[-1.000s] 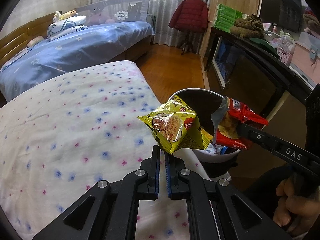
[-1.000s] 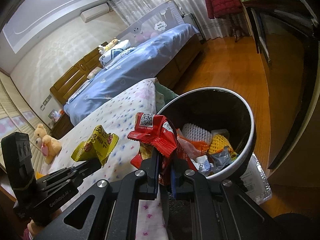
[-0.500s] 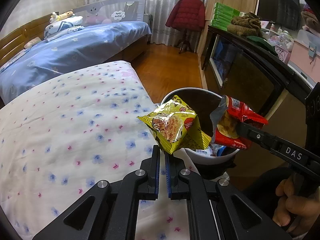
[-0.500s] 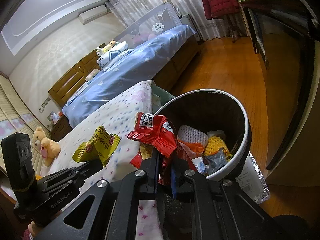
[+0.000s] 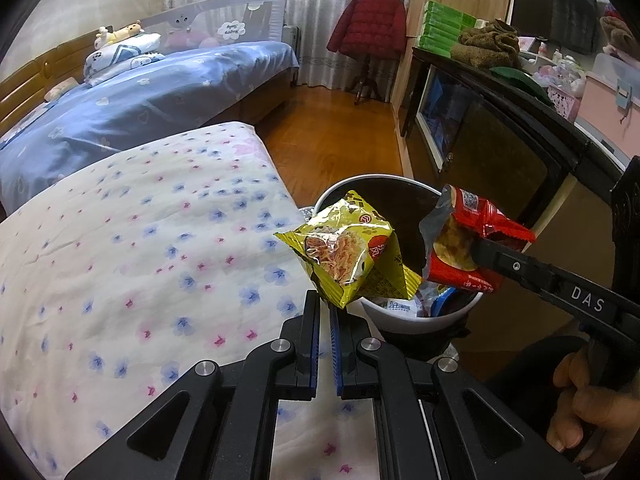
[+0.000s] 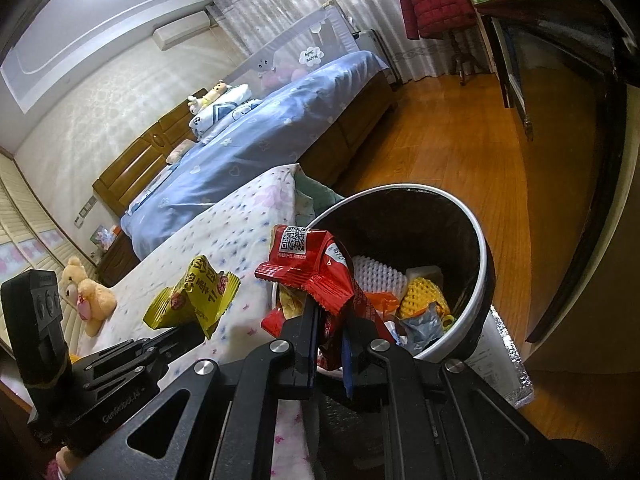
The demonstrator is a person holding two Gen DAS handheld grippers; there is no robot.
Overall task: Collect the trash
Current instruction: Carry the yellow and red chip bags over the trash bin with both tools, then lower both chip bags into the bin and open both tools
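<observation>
Currently both grippers carry snack wrappers at a white trash bin [image 5: 420, 322] that stands on the wooden floor [image 6: 460, 144] just beside the corner of a bed with a flowered quilt [image 5: 140, 248].

The left gripper [image 5: 325, 312] has its jaws nearly together, pinching the lower corner of a yellow-green snack bag [image 5: 344, 250]. That bag stands up above the fingers, at the bin's near-left rim, partly over the quilt's edge and partly over the opening. In the right wrist view the same yellow-green snack bag [image 6: 194, 296] shows at the left, over the quilt and just short of the rim, with the left gripper [image 6: 188, 330] below it.

The right gripper [image 6: 330, 322] is clamped on a red snack wrapper [image 6: 308, 264], which is crumpled and torn open, with a QR code on its upper face. From the left wrist view the red snack wrapper [image 5: 464, 244] hangs over the bin's opening, held by the right gripper [image 5: 474, 250] that reaches in from the right, with the person's hand [image 5: 588, 400] on the handle below.

Inside the bin's dark liner [image 6: 400, 228] lie white foam netting [image 6: 374, 276], yellow foam netting [image 6: 420, 296], an orange scrap and other wrappers. A blue-covered bed [image 5: 152, 96] sits behind, and a red jacket [image 5: 370, 24] hangs on a stand by the curtains. A teddy bear [image 6: 86, 292] rests at the far left of the flowered bed.
</observation>
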